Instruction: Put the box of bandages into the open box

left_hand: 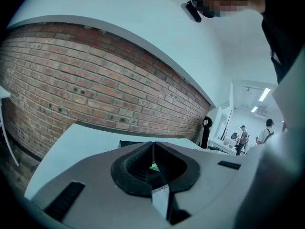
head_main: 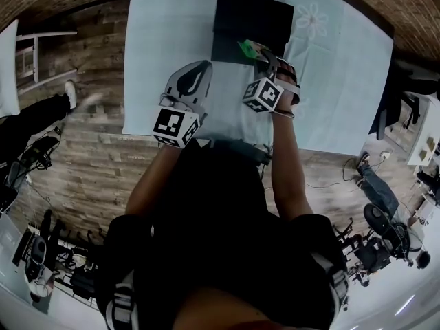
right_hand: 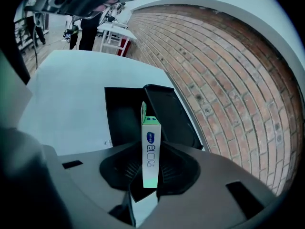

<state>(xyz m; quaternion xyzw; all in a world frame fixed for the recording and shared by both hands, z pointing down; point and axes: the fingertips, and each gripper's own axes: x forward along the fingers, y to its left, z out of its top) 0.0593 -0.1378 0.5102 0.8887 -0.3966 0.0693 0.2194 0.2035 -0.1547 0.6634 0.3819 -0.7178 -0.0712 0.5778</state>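
Closest to the lens is the person's dark-clad torso (head_main: pixel 220 253), filling 6 o'clock of the head view, with both forearms reaching up toward 12 o'clock over the pale-covered desk (head_main: pixel 165 47). At about 11 o'clock from the torso the left tool (head_main: pixel 203 66) hangs above the desk with its jaws together and nothing between them. Its own view shows the ribbed pads meeting, and it takes no part in the carry. Just to its 3 o'clock, the right tool (head_main: pixel 263 52) is clamped on the box of bandages (head_main: pixel 248 47). The right gripper view shows that slim white-and-green carton (right_hand: pixel 151 147) standing upright between the pads, gripped low on its sides, its top flap sticking up. Beyond it at 12 o'clock lies the open box (head_main: pixel 240 19), black, its tray (right_hand: pixel 123 113) on the desk and its lid (right_hand: pixel 171 116) tipped back toward 3 o'clock. The carton appears to hover at the tray's 6 o'clock edge, clear of it and not yet inside. By my reading the pick-up and most of the carry are done. What is left is a short move toward 12 o'clock over the tray, the lowering, and the release.
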